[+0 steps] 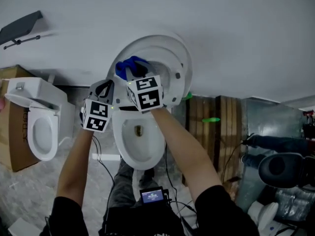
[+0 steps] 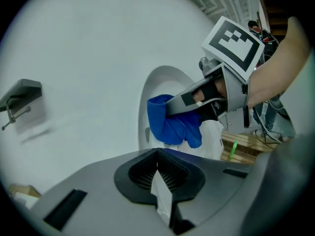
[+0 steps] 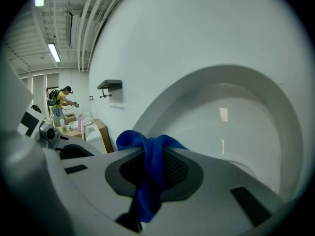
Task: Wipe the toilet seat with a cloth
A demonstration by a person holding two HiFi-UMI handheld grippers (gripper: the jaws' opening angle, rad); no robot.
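While the cloth (image 1: 129, 67) sits up at the raised lid (image 1: 170, 45), wiping looks about to start or only just under way; contact not confirmed.

Head view: Toilet (image 1: 140, 149) centre, lid up vs. wall. Can't tell if the seat is folded up w/ the lid or lies on the bowl. Right gripper (image 1: 137, 75) has the blue cloth at the lid's lower left. Left gripper (image 1: 107, 88) is just beside it, on the left, carrying nothing I can see. 2nd toilet (image 1: 42, 127) stands well apart at left.

Left gripper view: Left gripper (image 2: 160, 173) has jaws together. Pale sliver at the seam, can't tell what. Ahead, right gripper (image 2: 170, 107) is clamped on the cloth (image 2: 170, 124), which hangs bunched in front of the lid (image 2: 162, 77). Touching or a hair off? Can't tell.

Right gripper view: Right gripper (image 3: 152, 168) is closed on the cloth (image 3: 147, 154). A thick fold is pinched btwn the pads, a knot sticks out in front, a tail hangs below. Lid (image 3: 236, 117) fills the view ahead, close.

Judgement: step in hand = bringing cloth onto the surface. Next move needs the bunched front pressed flat on the white surface, then swept along the curve. Grip must stay firm so the fold doesn't slip out. If the seat is in fact down, cloth has to drop to the bowl rim. Left gripper should keep clear.
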